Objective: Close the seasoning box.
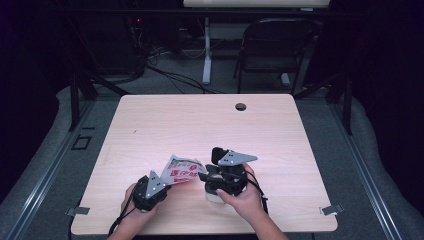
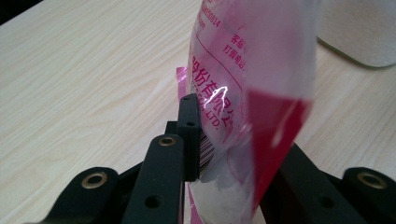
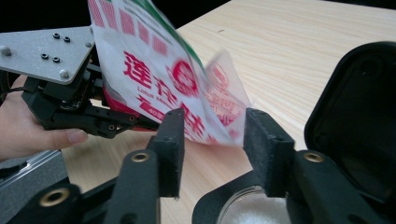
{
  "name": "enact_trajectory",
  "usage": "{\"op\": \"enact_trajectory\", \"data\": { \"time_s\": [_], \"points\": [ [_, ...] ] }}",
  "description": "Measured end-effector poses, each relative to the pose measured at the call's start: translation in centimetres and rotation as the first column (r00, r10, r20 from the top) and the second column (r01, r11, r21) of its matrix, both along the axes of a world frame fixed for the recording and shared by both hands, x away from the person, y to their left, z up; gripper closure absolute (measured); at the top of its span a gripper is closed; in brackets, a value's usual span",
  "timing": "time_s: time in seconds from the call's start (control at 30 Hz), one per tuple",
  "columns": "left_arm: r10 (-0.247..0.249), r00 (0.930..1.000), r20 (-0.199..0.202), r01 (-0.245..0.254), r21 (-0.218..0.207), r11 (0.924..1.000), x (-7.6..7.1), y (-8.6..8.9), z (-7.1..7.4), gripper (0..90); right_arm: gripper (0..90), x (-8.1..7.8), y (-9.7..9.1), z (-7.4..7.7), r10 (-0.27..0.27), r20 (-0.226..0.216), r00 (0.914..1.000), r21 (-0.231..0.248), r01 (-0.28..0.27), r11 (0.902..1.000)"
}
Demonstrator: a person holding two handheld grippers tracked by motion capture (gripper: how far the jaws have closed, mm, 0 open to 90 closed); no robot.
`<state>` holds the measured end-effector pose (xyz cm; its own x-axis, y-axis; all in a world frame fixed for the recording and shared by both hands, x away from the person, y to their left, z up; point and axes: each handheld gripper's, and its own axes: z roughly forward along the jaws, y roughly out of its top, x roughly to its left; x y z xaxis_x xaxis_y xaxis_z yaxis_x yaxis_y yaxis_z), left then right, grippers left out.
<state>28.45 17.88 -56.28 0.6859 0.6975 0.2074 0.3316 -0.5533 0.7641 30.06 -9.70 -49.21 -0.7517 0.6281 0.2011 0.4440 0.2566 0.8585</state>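
Observation:
A plastic bag (image 1: 182, 170) printed in red and white hangs over the near middle of the wooden table (image 1: 200, 120). My left gripper (image 1: 164, 184) is shut on its lower end; in the left gripper view the bag (image 2: 252, 60) stands up between the pads (image 2: 190, 135). My right gripper (image 3: 212, 135) is open, and the bag's other corner (image 3: 219, 112) lies loosely between its pads without being pressed. Under the right gripper (image 1: 209, 174) sits a black container (image 3: 355, 116) with its lid raised and white grains (image 3: 252, 207) inside.
A round cable hole (image 1: 240, 106) marks the table's far side. A folding chair (image 1: 275, 45) and a desk leg (image 1: 206, 50) stand on the floor behind the table. A pale rounded object (image 2: 364, 32) rests on the table beyond the bag.

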Motion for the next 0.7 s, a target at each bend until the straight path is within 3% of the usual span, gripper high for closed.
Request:
{"op": "enact_trajectory", "data": {
  "time_s": [0.23, 0.53, 0.7],
  "points": [
    [0.035, 0.9985, -0.042, -0.039, -0.086, 0.9955, 0.7, 1.3, 0.0, 79.8, 53.8, -0.1, -0.4, 0.3, -0.017, 0.029, 0.9994, 0.041, 0.016, 0.9990],
    [0.075, 0.9966, -0.035, -0.079, -0.117, 0.9900, 1.1, 2.3, 0.5, 80.0, 53.5, -0.2, -0.6, 0.4, -0.031, 0.038, 0.9988, 0.060, 0.029, 0.9978],
    [0.112, 0.9929, -0.039, -0.117, -0.144, 0.9826, 1.4, 3.2, 0.8, 79.6, 53.6, -0.3, -0.7, 0.4, -0.037, 0.038, 0.9986, 0.057, 0.035, 0.9978]
  ]
}}
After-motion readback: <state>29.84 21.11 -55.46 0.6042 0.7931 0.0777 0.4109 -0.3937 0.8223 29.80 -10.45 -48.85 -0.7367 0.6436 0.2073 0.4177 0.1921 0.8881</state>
